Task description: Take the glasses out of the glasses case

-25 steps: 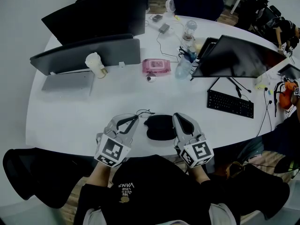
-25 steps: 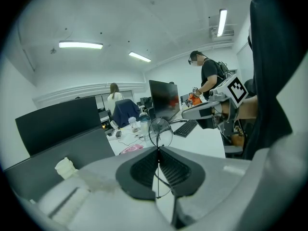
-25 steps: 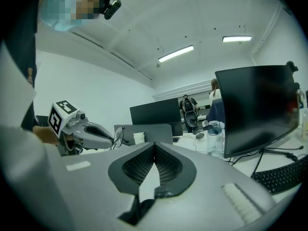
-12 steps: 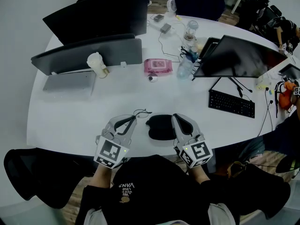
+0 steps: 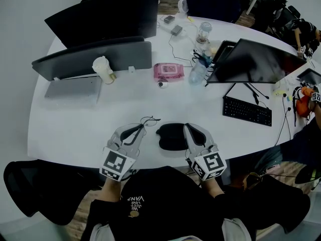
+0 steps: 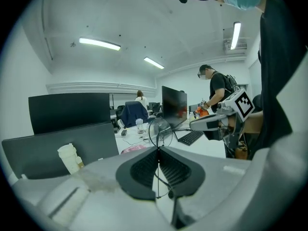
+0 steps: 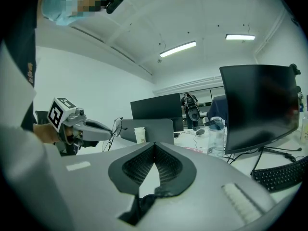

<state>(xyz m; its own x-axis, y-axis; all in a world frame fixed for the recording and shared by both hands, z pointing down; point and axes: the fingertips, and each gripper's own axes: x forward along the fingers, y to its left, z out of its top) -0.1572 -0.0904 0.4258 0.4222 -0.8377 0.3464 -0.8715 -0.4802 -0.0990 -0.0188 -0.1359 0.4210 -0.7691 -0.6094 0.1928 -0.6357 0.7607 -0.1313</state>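
Note:
Thin wire-framed glasses point(image 5: 146, 120) hang from my left gripper point(image 5: 142, 128), which is shut on the frame just above the white table point(image 5: 75, 129). In the left gripper view one round lens point(image 6: 160, 131) stands up past the closed jaws. The black soft glasses case point(image 5: 172, 135) lies at the table's near edge, between the two grippers. My right gripper point(image 5: 188, 127) is shut on the case's right side; black fabric point(image 7: 143, 202) shows pinched low between its jaws. The right gripper view also shows the left gripper point(image 7: 79, 129) with the glasses point(image 7: 117, 127).
Behind the grippers stand a pink wipes pack point(image 5: 168, 70), a water bottle point(image 5: 197, 72), a pale cup point(image 5: 103, 69), two dark monitors point(image 5: 100, 16) and a laptop point(image 5: 71, 89). A tilted monitor point(image 5: 256, 60) and keyboard point(image 5: 247, 111) sit to the right. A person point(image 6: 216, 88) stands beyond.
The left gripper has rolled slightly with the glasses still in it. The case and the right gripper stay where they were.

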